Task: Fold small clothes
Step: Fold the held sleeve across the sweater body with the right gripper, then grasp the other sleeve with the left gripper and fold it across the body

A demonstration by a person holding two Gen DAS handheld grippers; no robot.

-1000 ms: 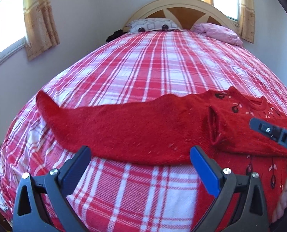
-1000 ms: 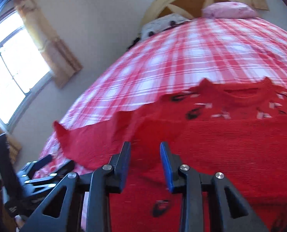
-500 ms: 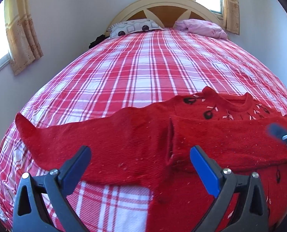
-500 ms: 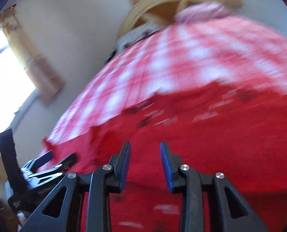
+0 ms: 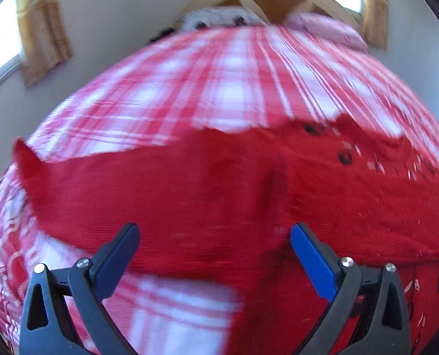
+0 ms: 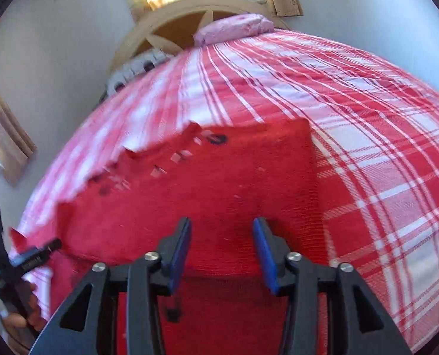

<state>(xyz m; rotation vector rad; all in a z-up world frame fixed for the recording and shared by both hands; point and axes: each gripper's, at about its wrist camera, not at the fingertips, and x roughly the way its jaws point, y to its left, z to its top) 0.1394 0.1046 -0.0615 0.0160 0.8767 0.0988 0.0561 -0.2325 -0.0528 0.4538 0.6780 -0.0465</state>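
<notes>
- A red knitted sweater (image 5: 219,189) lies flat on a bed with a red-and-white plaid cover (image 5: 207,88), in front of and beneath both hand-held grippers.
- The left hand-held gripper (image 5: 215,236) has its jaws spread wide with nothing between them; it hovers above the sweater, where one sleeve (image 5: 80,183) stretches away to its left and ends in a pointed tip.
- Ahead and to the right of the left hand-held gripper the neckline area (image 5: 367,153) shows dark and pale decorations. This view is blurred.
- The right hand-held gripper (image 6: 221,236) has its jaws partly apart; they have just been opening, and they grip nothing. The sweater's body (image 6: 207,195) lies below and beyond them.
- To the right of the right hand-held gripper the sweater ends in a straight edge (image 6: 314,183), with the plaid cover (image 6: 382,162) bare beyond it.
- Far to the left of the right hand-held gripper, part of the other hand-held gripper (image 6: 27,260) shows at the frame's edge, with a person's fingers (image 6: 27,313) under it.
- Beyond both hand-held grippers, at the far end of the bed, stand a curved wooden headboard (image 6: 166,26), a pink pillow (image 6: 234,26) and a patterned pillow (image 6: 136,68).
</notes>
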